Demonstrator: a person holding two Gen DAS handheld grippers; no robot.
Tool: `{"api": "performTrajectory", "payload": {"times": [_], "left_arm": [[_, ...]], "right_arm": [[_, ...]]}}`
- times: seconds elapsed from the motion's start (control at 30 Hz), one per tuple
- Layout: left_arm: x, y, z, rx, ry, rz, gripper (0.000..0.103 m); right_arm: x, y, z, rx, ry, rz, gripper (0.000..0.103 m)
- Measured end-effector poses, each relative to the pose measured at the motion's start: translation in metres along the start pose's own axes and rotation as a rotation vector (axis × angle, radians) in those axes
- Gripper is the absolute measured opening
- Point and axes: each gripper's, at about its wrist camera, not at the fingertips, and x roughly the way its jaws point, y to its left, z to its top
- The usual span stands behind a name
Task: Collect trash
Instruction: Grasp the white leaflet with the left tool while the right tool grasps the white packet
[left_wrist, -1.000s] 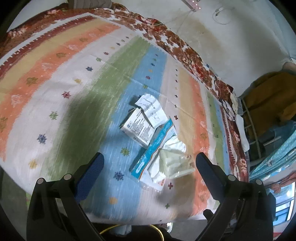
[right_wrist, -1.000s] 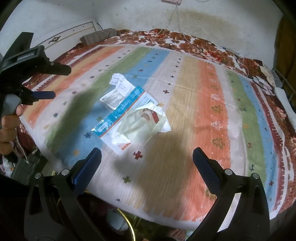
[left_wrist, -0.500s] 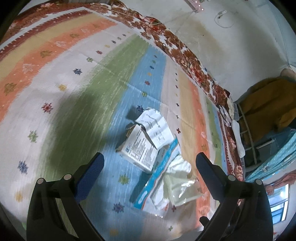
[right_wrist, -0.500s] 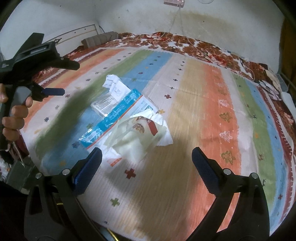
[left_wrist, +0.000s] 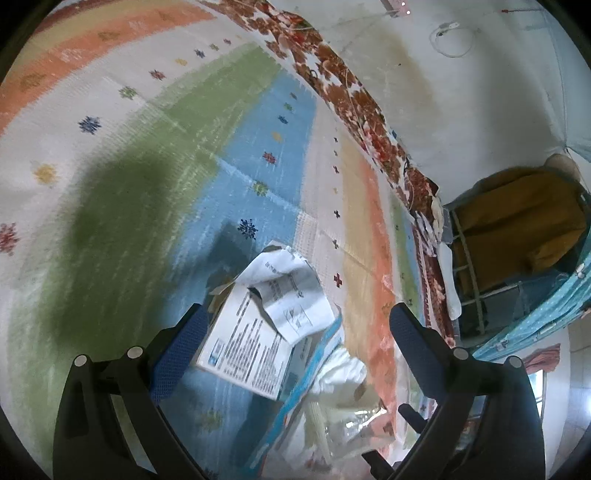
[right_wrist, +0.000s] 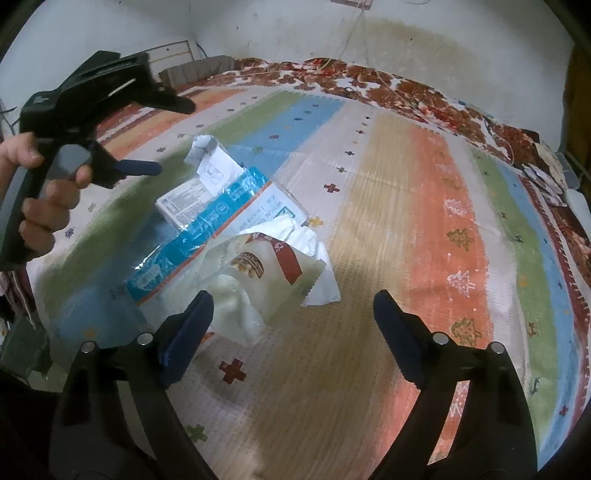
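Trash: a white box (left_wrist: 245, 354), a crumpled leaflet (left_wrist: 291, 291), a blue wrapper (right_wrist: 201, 230) and a clear food bag (right_wrist: 258, 273) heaped on the striped bedspread (right_wrist: 424, 206)
Left gripper (left_wrist: 295, 341): jaws wide apart, framing the box, not touching it
Right gripper (right_wrist: 293, 325): jaws closing, food bag's edge at the left finger, nothing pinched
Hand (right_wrist: 35, 206): grips the left gripper's handle

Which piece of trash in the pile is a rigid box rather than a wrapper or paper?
The white printed carton at the pile's far left end, under the crumpled leaflet; the blue wrapper and clear pouch beside it are limp film.
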Motion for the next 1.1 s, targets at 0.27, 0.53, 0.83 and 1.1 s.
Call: {"api": "performTrajectory", "payload": {"times": [0.27, 0.53, 0.83, 1.1], "left_arm": [[0.025, 0.004, 0.008, 0.012, 0.013, 0.004, 0.096], [0.039, -0.001, 0.012, 0.027, 0.01, -0.018, 0.07], [0.032, -0.012, 0.01, 0.067, -0.012, 0.001, 0.041], [0.002, -0.025, 0.015, 0.075, -0.061, -0.011, 0.04]], "right_arm": [[0.016, -0.004, 0.002, 0.002, 0.023, 0.017, 0.058], [0.024, -0.003, 0.002, 0.021, 0.064, 0.027, 0.017], [0.019, -0.001, 0.006, 0.03, 0.086, 0.055, 0.009], [0.008, -0.008, 0.013, 0.07, 0.091, 0.057, 0.009]]}}
